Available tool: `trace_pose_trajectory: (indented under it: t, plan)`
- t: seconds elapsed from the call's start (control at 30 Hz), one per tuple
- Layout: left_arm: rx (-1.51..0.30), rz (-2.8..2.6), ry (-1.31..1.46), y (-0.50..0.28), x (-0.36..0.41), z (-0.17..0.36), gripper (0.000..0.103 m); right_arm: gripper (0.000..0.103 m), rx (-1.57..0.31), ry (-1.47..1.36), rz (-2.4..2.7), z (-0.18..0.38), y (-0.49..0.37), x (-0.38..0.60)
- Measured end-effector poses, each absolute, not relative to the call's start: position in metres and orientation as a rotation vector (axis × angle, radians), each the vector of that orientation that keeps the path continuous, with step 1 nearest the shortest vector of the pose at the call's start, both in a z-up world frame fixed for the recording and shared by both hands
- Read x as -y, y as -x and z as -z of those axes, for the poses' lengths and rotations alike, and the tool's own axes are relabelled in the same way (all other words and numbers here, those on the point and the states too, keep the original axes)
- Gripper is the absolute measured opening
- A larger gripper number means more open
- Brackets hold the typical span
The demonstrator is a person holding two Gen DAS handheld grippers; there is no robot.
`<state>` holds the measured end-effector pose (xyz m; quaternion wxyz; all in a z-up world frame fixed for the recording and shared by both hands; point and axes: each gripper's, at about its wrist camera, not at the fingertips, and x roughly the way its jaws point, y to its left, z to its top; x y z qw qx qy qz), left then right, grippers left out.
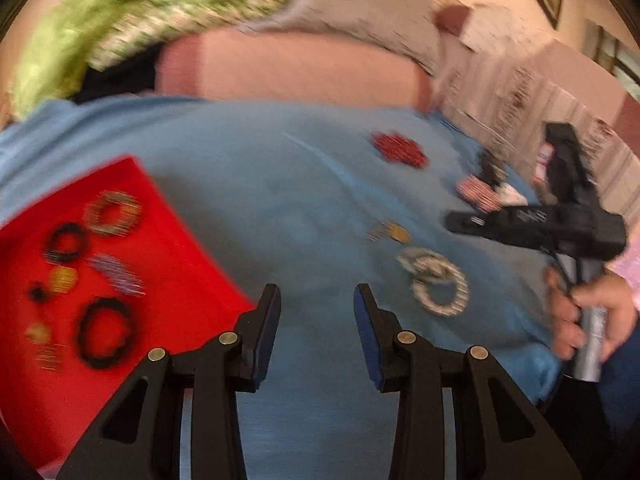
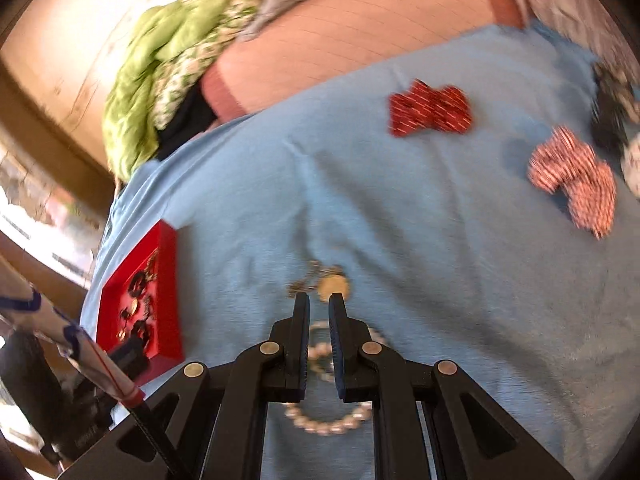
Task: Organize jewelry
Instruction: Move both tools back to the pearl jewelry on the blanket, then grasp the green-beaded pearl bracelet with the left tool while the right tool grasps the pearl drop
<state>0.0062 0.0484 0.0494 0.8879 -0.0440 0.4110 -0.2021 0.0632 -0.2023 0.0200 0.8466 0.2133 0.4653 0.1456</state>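
Hovering low over the light blue cloth (image 2: 420, 208), the right gripper (image 2: 319, 305) has its jaws drawn close with only a narrow slit between them and nothing held, tips just short of a small round gold pendant on a fine chain (image 2: 335, 285). Beneath its fingers lies a loop of white pearl-like beads (image 2: 328, 424), which the left wrist view shows as two overlapping rings (image 1: 436, 284). Judging by the aim, the pendant is the piece in hand: the jaws would need to part a little, come down astride the disc and close on its edge rather than the slack chain, which may slip or snag on the cloth.

The left gripper (image 1: 316, 300) hangs spread wide and empty over bare cloth near the middle, pointing far across the scene. To its left sits the shallow red square tray (image 1: 168, 216), already holding black beaded rings, a gold-toned ring and several small pieces; blur hides their detail.

The right hand (image 1: 588, 312) wraps the grey handle at the right edge, tool tilted forward and down. Farther off lie a dark red patterned fabric bow (image 2: 430, 110) and, to its right, a red-and-white striped bow (image 2: 576, 180), well apart from the tray. A salmon-pink cushion (image 2: 360, 40) lies beyond
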Motion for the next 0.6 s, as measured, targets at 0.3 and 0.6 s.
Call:
trace_pose_trajectory:
  t: [0.3, 0.6]
  plan:
    - [-0.939, 0.589, 0.199, -0.021, 0.013, -0.025, 0.037, 0.011, -0.968, -0.545, -0.309, -0.017, -0.063, 0.227]
    - [-0.932, 0.512, 0.021, -0.022, 0.062, -0.008, 0.030, 0.011, -0.958, -0.554, -0.336, -0.018, -0.062, 0.232]
